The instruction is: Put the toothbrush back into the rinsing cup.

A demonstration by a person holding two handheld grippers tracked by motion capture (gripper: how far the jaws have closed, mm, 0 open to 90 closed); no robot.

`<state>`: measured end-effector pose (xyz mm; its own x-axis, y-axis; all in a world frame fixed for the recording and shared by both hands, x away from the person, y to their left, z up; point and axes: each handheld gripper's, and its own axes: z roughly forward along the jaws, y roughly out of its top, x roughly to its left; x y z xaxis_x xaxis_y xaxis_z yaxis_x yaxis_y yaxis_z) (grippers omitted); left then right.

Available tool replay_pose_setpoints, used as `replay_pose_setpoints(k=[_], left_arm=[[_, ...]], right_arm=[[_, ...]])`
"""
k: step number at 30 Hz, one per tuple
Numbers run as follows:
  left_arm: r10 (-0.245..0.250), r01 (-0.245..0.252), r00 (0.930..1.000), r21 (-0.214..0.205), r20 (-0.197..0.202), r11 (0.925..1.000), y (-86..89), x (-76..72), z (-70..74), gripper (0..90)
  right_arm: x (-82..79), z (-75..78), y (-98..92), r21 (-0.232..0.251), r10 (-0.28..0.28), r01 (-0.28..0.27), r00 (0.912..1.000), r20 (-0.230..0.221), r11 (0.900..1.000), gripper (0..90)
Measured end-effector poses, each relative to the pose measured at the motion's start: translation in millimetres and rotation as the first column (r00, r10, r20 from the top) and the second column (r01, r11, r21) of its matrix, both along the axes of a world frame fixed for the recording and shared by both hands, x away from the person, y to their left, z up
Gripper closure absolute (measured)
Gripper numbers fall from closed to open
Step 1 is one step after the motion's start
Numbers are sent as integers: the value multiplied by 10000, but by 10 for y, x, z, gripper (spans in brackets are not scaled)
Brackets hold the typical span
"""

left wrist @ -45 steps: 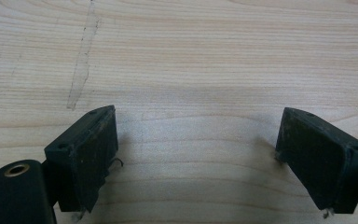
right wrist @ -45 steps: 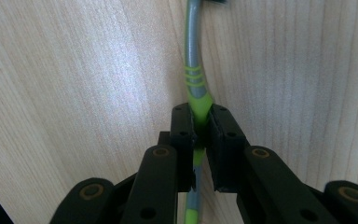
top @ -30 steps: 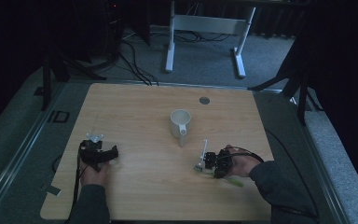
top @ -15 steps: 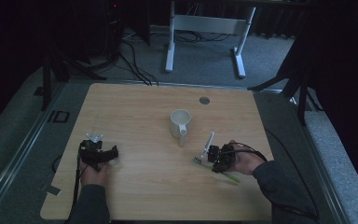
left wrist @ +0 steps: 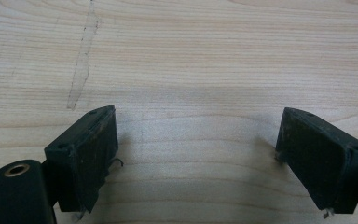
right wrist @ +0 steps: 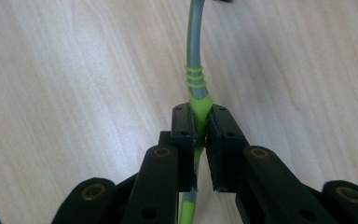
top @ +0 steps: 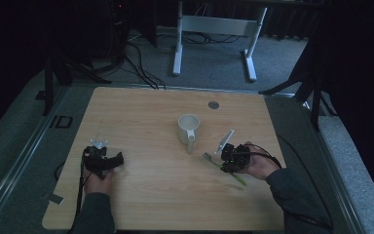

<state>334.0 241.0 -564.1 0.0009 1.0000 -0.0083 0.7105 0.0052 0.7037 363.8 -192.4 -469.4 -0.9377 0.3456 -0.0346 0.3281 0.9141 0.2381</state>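
My right gripper [right wrist: 199, 135] jaws clamp the slim green-and-grey plastic toothbrush [right wrist: 194, 70], now lifted off the wooden surface [top: 151, 117] at lower right; left gripper [left wrist: 196, 158] jaws open, empty

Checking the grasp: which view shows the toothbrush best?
Right gripper view: the green and grey toothbrush runs up the frame, its handle clamped in the right gripper. High view shows it small beside the white mug, under the hand. Left gripper view looks at bare table.
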Motion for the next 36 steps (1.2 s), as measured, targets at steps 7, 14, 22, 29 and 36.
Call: replay_pose_setpoints(k=[7, 14, 22, 29, 36], left_arm=[[1, -1, 10000, 4, 0, 10000, 0, 0, 0, 133], [1, -1, 10000, 2, 0, 10000, 0, 0, 0, 133], [0, 0, 10000, 1, 1, 10000, 0, 0, 0, 133], [1, -1, 10000, 4, 1, 10000, 0, 0, 0, 133], [2, -2, 10000, 2, 3, 10000, 0, 0, 0, 133]], right_arm=[[18, 30, -27, 265, -222, 219, 9997, 99, 9994, 818], [59, 40, -77, 631, -585, 572, 9981, 187, 9964, 818], [81, 91, -119, 1207, -1167, 1108, 9922, 431, 9865, 818], [83, 104, -130, 1536, -1463, 1343, 9868, 693, 9790, 818], [77, 126, -131, 1886, -1708, 1532, 9820, 807, 9700, 818]])
